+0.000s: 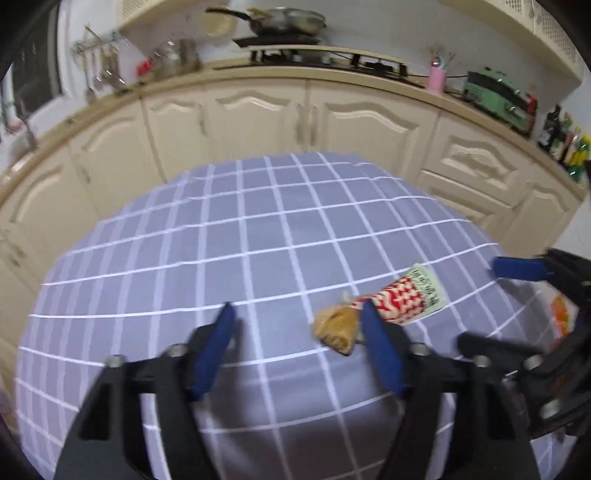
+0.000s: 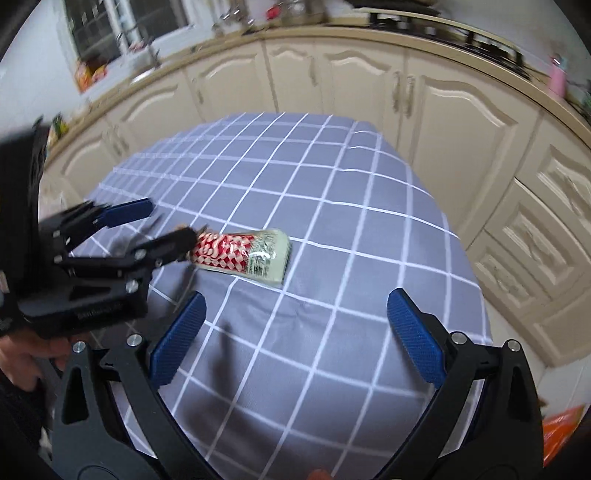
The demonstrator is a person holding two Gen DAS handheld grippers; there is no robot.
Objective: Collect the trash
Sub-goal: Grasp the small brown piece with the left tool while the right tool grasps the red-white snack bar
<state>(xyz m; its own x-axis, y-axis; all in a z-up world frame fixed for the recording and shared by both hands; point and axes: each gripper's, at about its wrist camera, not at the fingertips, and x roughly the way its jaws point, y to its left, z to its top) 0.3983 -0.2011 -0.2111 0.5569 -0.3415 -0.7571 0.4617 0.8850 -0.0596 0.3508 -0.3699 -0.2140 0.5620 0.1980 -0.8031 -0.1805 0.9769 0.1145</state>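
Observation:
A red-and-white patterned wrapper (image 1: pixel 408 297) with a pale printed end lies on the grey checked tablecloth (image 1: pixel 221 240). A brown crumpled piece of food or paper (image 1: pixel 338 328) lies at its near end. My left gripper (image 1: pixel 299 314) is open, and its right finger sits just beside the wrapper and the brown piece. In the right wrist view the wrapper (image 2: pixel 247 254) lies ahead of my open, empty right gripper (image 2: pixel 295 306). The left gripper (image 2: pixel 162 225) reaches in there from the left, with one finger at the wrapper's near end.
Cream kitchen cabinets (image 1: pixel 258 114) stand behind the table under a counter with a stove and pan (image 1: pixel 284 22). Something orange (image 2: pixel 561 428) lies past the table's right edge. The right gripper's blue finger (image 1: pixel 517 267) shows at the right of the left wrist view.

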